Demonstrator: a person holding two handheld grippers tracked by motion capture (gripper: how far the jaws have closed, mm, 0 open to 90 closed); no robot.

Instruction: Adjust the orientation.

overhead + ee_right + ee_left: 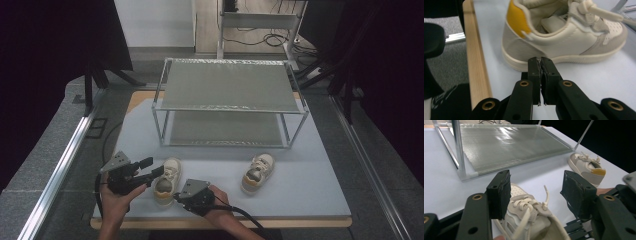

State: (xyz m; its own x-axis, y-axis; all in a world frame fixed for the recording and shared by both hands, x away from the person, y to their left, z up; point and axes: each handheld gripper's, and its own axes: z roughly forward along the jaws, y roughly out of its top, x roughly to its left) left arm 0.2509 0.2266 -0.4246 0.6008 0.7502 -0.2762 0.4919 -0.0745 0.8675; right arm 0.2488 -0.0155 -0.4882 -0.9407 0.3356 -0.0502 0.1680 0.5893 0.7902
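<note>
At the counter's (310, 197) near edge, two hands hold the grippers close together. The right gripper (540, 65) is clenched on nothing, its tips just short of the sole of the near shoe (166, 179), by the yellow-tabbed heel. The left gripper (535, 192) is spread wide, its jaws flanking that shoe's laced top, not gripping it. The left hand (116, 199) angles in from the left; the right hand (218, 207) lies beside it with its cable trailing back. A second shoe (258, 172) sits well apart to the right. Beyond both stands a two-tier metal rack (227, 102) on the pale blue surface. Behind it are grey floor, cables and dark curtains.
</note>
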